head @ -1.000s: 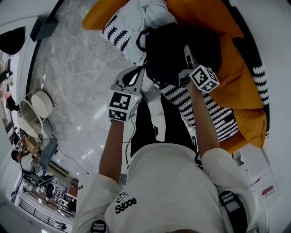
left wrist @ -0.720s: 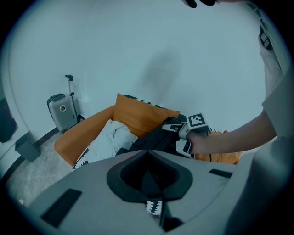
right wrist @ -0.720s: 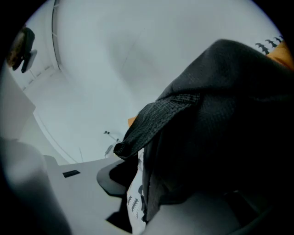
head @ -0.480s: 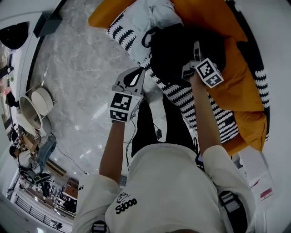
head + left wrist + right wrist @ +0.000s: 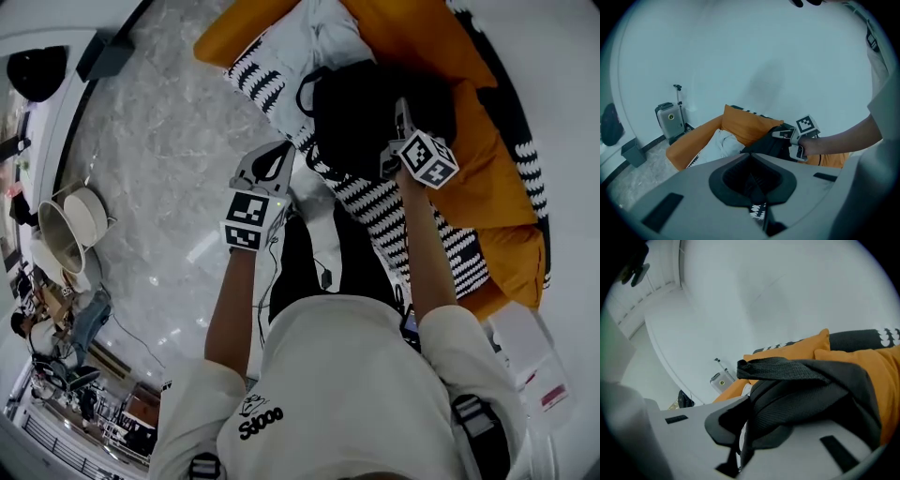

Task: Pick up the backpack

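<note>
Head view, my left hand-held gripper (image 5: 283, 152) clenched on nothing, just beside the black-and-white blanket (image 5: 394, 211); right hand-held gripper (image 5: 401, 106) closing its jaws, black backpack (image 5: 361, 112) fabric pinched between them; backpack lying on that blanket, orange cushions (image 5: 497, 178) beyond.

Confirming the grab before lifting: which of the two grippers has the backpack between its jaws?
The right gripper: its jaws are closing on the black backpack, fabric pinched between them. The left gripper is shut and empty.

Head view: overhead, steeply down; gripper views: low, close, fwd (all share orange sofa (image 5: 492, 178)).
</note>
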### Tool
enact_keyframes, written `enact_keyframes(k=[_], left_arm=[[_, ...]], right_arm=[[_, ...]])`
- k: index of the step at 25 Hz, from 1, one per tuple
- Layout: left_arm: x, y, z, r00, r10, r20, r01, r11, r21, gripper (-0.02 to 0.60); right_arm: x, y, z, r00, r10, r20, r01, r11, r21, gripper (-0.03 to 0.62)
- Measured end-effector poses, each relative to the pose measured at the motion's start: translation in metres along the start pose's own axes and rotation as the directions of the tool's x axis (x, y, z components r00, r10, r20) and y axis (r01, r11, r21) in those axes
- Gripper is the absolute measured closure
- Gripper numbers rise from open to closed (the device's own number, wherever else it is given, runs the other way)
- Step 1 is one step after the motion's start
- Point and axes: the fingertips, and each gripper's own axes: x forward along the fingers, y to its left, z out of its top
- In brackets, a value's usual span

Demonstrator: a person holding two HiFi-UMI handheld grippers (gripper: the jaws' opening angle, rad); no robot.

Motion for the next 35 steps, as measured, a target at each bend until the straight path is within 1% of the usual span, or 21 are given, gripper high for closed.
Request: enact_keyframes(k=[4,8,10,15,18,23,26,28,31,35], left_arm=[[-0.019,-0.008,0.016,0.999,-0.003,0.034,0.003,1.0,0.015,0.558],[-0.037,-0.017,0.014,0.999,0.0,0.049,-0.002,1.0,0.023,0.558],[-0.049,-0.013,0.011,0.998,0.004,0.058,-0.006,1.0,0.023,0.558],[-0.093,0.002,0.008,0.997,0.019,0.068,-0.02,1.0,0.012,0.558],[-0.107,0.0,0.002,0.996,0.037,0.078,-0.038,0.999,0.014,0.558],[-0.144,0.009,-0.011,0.994,0.055,0.097,-0.057,0.998,0.015,0.558],[-0.157,0.023,-0.015,0.991,0.072,0.109,-0.073,0.997,0.006,0.558],[-0.165,0.026,-0.018,0.989,0.083,0.119,-0.084,0.996,0.002,0.558],[-0.183,0.023,-0.022,0.986,0.09,0.143,-0.091,0.996,-0.001,0.558],[-0.214,0.018,-0.025,0.981,0.1,0.166,-0.098,0.995,-0.019,0.558]], right_arm=[[-0.023,0.024,0.016,0.998,0.057,0.004,-0.056,0.997,-0.058,0.543],[-0.045,0.046,0.014,0.992,0.122,0.01,-0.121,0.988,-0.097,0.545],[-0.053,0.065,0.012,0.987,0.162,0.021,-0.159,0.981,-0.107,0.545],[-0.076,0.129,0.018,0.965,0.26,0.029,-0.255,0.959,-0.122,0.545],[-0.089,0.149,0.018,0.953,0.303,0.027,-0.295,0.943,-0.15,0.546],[-0.119,0.199,0.011,0.933,0.357,0.049,-0.337,0.913,-0.229,0.546],[-0.121,0.221,0.011,0.921,0.387,0.032,-0.368,0.896,-0.25,0.546],[-0.125,0.224,0.013,0.922,0.386,0.023,-0.367,0.892,-0.263,0.545],[-0.143,0.225,0.02,0.925,0.377,0.034,-0.355,0.896,-0.267,0.546],[-0.172,0.241,0.028,0.923,0.381,0.046,-0.356,0.895,-0.268,0.546]])
